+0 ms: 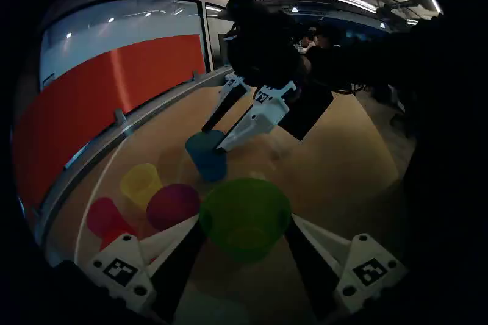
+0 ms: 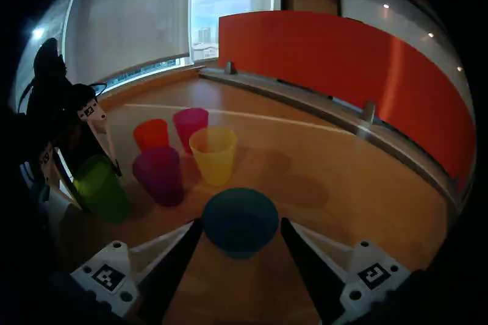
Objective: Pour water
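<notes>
Left gripper (image 1: 244, 222): fingers clamped on green cup (image 1: 245, 212). Right gripper (image 2: 240, 224): clamped on teal cup (image 2: 240, 218). Ahead-left of right gripper: purple cup (image 2: 160, 172), yellow cup (image 2: 213, 153).

- No actual words, numbers or brand names readable anywhere.
- Closest thing: black-and-white square code tags (image 1: 119, 270), one on each finger base of the left gripper (image 1: 244, 220), behind the claw tips pinching the green cup (image 1: 247, 236).
- Matching tags (image 2: 373, 276) on the right gripper (image 2: 240, 222), set back either side of the blue cup (image 2: 240, 236) in its claw.
</notes>
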